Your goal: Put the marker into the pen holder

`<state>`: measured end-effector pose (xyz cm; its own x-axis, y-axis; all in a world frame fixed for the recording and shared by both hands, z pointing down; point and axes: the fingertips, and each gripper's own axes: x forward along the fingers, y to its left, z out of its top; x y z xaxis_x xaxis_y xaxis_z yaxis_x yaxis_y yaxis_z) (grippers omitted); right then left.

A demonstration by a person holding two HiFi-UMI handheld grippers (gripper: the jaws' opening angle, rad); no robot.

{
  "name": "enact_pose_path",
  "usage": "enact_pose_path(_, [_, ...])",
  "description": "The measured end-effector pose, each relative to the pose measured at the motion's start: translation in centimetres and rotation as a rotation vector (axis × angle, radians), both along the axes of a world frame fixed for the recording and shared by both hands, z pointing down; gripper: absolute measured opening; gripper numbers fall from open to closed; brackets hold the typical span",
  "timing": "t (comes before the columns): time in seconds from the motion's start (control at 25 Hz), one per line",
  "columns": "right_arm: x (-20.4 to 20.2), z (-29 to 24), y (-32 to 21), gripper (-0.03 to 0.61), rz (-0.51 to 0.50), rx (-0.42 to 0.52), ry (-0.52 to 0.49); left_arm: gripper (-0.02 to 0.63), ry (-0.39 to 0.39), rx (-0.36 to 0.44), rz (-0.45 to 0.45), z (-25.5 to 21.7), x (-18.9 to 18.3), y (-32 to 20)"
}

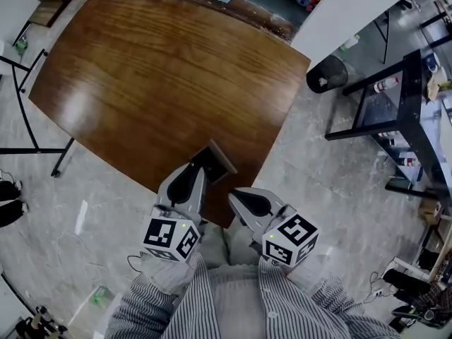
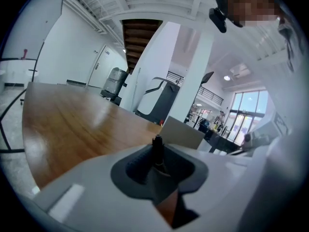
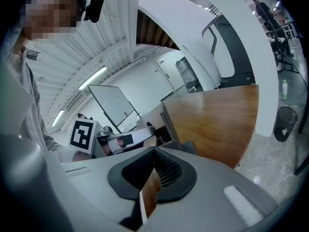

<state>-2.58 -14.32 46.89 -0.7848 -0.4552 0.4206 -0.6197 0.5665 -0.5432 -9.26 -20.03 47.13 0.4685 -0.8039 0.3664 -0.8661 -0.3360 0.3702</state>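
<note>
A black marker [image 2: 157, 148] stands upright between the jaws of my left gripper [image 2: 157, 159], which is shut on it. Only its dark tip shows above the pads. Just beyond stands the grey box-shaped pen holder [image 2: 181, 133], near the front edge of the brown wooden table [image 1: 162, 69]. In the head view the left gripper [image 1: 200, 169] reaches right up to the pen holder [image 1: 219, 162], and the marker itself is hidden. My right gripper [image 1: 237, 200] hangs beside it at the table's edge; in its own view the right gripper [image 3: 154, 152] is shut with nothing held.
A round black bin [image 1: 326, 73] stands on the stone floor beyond the table's right corner. A black metal rack [image 1: 406, 111] with bottles fills the right side. Thin black frame legs [image 1: 25, 97] stand at the table's left. My striped sleeves [image 1: 212, 302] are below.
</note>
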Motion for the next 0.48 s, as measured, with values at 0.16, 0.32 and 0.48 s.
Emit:
enact_pose_path(0.16, [-0.11, 0.08, 0.02, 0.000, -0.007, -0.005, -0.002, 0.072, -0.064, 0.023, -0.003, 0.12, -0.35, -0.26])
enact_pose_path(0.32, [-0.09, 0.22, 0.06, 0.000, -0.009, -0.014, -0.006, 0.081, -0.111, 0.036, -0.008, 0.25, -0.59, -0.62])
enact_pose_path(0.48, [-0.05, 0.31, 0.24, 0.000, -0.009, -0.021, -0.016, 0.084, -0.134, 0.047, -0.010, 0.27, -0.70, -0.77])
